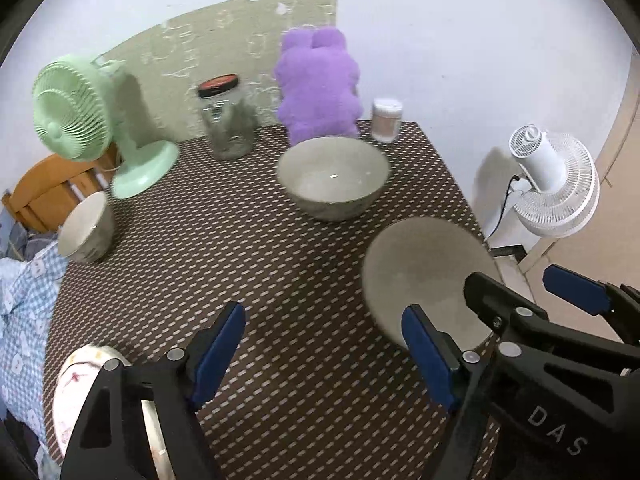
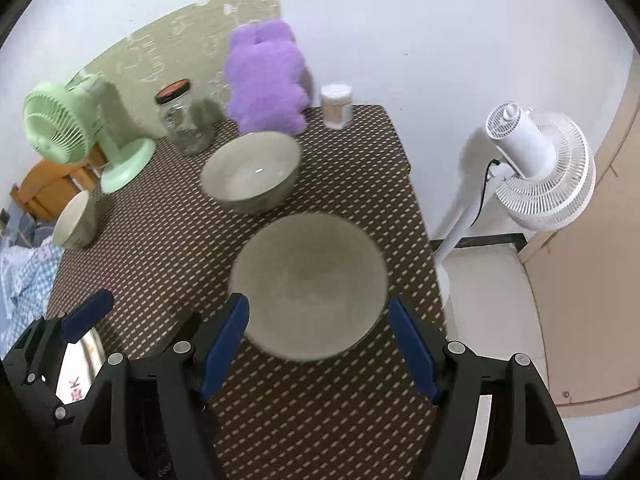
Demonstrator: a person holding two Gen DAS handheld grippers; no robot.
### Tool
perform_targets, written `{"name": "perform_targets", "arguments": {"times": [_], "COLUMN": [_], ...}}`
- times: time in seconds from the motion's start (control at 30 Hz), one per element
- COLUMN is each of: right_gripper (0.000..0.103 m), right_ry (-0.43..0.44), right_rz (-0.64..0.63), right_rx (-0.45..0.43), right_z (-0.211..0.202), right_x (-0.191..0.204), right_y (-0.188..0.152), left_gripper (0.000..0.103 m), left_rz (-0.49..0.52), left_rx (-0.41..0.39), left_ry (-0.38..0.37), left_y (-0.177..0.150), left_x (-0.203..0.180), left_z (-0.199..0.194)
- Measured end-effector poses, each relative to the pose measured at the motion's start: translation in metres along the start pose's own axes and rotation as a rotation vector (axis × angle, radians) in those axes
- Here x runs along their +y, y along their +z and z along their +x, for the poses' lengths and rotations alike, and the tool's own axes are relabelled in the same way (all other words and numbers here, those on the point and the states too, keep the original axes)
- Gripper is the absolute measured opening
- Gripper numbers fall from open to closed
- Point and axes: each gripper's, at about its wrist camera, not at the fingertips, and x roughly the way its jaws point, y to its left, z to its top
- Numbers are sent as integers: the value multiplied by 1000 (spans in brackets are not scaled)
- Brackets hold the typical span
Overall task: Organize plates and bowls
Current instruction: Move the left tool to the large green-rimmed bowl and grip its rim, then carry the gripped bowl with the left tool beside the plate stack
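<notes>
Grey plate [image 2: 308, 284] and two grey bowls on dotted cloth [image 2: 160, 232].
Plate round, matte, centre frame; both claws [image 2: 318, 344] [image 1: 324, 344] released, gripping nothing.

Both grippers are black, silver-riveted frames with blue-padded fingers [image 1: 218, 350]; one is lettered "DAS".

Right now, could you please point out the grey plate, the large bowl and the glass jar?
grey plate [image 2: 308, 280]: right wrist view, centre of its face.
large bowl [image 2: 252, 172]: right wrist view, inner wall.
glass jar [image 1: 226, 120]: left wrist view, glass body.
</notes>
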Motion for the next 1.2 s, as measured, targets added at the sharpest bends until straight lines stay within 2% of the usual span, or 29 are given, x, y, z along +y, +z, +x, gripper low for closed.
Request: {"name": "perform_targets", "arguments": {"times": [0.2, 0.4, 0.53, 0.6, 0.7, 0.73, 0.97, 1.0, 1.07, 1.2], "right_gripper": [76, 76, 76, 76, 75, 74, 41, 39, 27, 27], "right_ry": [-1, 3, -1, -3, 6, 9, 17, 17, 44, 37], "right_rz": [19, 25, 25, 31, 38, 33, 39, 40, 35, 27], "right_rx": [12, 37, 56, 70, 87, 95, 141, 146, 159, 158], "right_z": [25, 51, 64, 71, 79, 82, 100, 102, 106, 107], "right_x": [-22, -34, -39, -41, -42, -42, -40, -39, -38, -36], "right_y": [13, 21, 22, 22, 22, 23, 23, 23, 22, 23], "left_gripper": [80, 68, 62, 52, 48, 46, 28, 26, 24, 24], "left_rz": [-9, -34, -36, -37, -50, -57, -42, -39, -26, -12], "left_rx": [21, 40, 60, 78, 103, 111, 153, 160, 170, 166], "left_ry": [-6, -18, 9, 20, 24, 26, 15, 16, 7, 10], "left_y": [10, 13, 12, 12, 12, 13, 13, 13, 13, 15], "left_x": [-17, -25, -27, -28, -28, -28, -34, -35, -38, -40], "left_z": [26, 52, 63, 70, 78, 81, 93, 95, 98, 99]}}
